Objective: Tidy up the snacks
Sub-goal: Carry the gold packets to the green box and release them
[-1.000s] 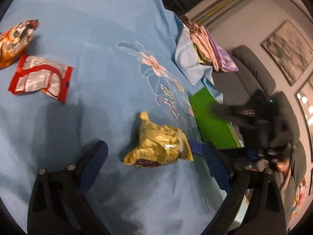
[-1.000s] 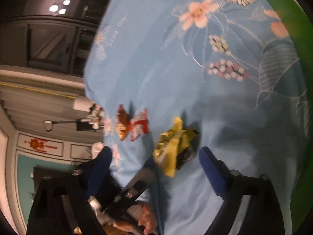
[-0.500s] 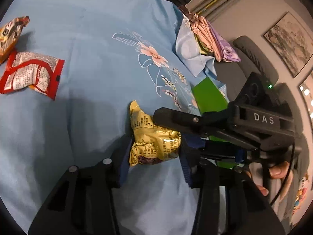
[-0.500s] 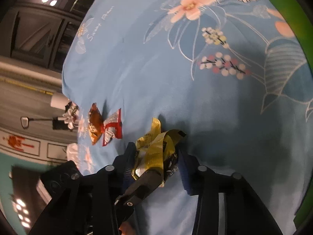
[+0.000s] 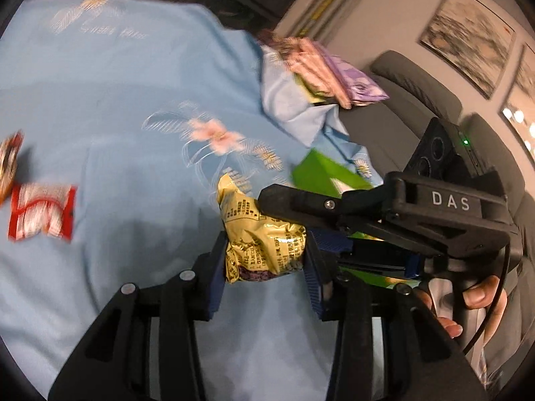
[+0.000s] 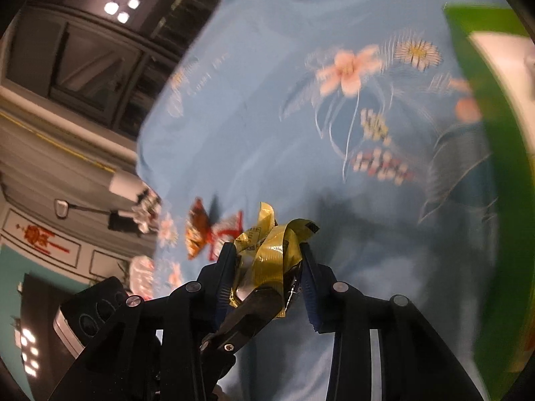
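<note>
A crumpled yellow snack packet (image 5: 264, 240) is pinched between the pads of my left gripper (image 5: 265, 267) and held above the blue flowered cloth (image 5: 117, 100). My right gripper (image 6: 267, 277) is shut on the same packet (image 6: 271, 254) from the other side; its body crosses the left wrist view (image 5: 401, 214). A red packet (image 5: 41, 215) and an orange one (image 5: 8, 163) lie at the left. A green box (image 5: 324, 173) lies at the cloth's right edge, large in the right wrist view (image 6: 495, 133).
A pile of pink and purple packets (image 5: 321, 73) sits on a folded blue cloth at the back right. A grey sofa (image 5: 418, 100) stands beyond the table. The red and orange packets (image 6: 210, 234) also show in the right wrist view.
Both grippers closed on the yellow packet and lifted it off the cloth. The left view has tilted up, so the room shows more.
</note>
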Demonstrator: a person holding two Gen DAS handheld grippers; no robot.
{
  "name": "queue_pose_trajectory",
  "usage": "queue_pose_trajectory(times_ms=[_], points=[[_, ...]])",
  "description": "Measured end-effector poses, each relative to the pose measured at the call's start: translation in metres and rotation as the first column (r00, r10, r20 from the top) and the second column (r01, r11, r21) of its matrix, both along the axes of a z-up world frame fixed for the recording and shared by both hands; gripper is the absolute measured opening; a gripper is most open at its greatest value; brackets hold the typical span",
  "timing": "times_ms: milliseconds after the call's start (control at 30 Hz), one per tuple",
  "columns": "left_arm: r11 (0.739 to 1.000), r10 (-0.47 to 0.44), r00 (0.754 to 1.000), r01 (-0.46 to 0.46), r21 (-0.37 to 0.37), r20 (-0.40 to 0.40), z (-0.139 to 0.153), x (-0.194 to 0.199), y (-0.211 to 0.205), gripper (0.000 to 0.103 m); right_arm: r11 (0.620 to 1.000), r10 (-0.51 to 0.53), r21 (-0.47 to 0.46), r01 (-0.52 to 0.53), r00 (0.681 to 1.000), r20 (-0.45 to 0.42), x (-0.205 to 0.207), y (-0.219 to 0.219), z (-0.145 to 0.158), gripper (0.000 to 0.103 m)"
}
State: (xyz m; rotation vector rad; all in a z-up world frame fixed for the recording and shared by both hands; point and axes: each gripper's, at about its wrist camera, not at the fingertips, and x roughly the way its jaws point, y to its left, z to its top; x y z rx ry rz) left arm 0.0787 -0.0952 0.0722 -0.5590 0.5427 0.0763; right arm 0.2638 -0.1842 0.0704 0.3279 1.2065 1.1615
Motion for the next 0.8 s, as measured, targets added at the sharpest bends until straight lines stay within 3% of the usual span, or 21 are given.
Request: queue_pose_trajectory(times_ms=[267,533,800], points=[[0.989,-0.121,0.993,0.121,0.080,-0.007,0.037,0.063,-0.059,0.041,0.985,-0.142,0.098,0.139,0.989,0.033,0.040,-0.075,0.027,0.039],[0.969,-0.238,0.969,0.242,0.057,-0.067,0.029,0.121,-0.118,0.041,0.959,-0.273,0.076,0.273,0.962,-0.005,0.077,-0.142,0.011,0.039],[0.957,-0.286,0.951,0.290,0.018,-0.121,0.017,0.153,-0.146,0.041,0.937,-0.344,0.047,0.346,0.938,-0.043,0.096,-0.179,-0.003,0.039]])
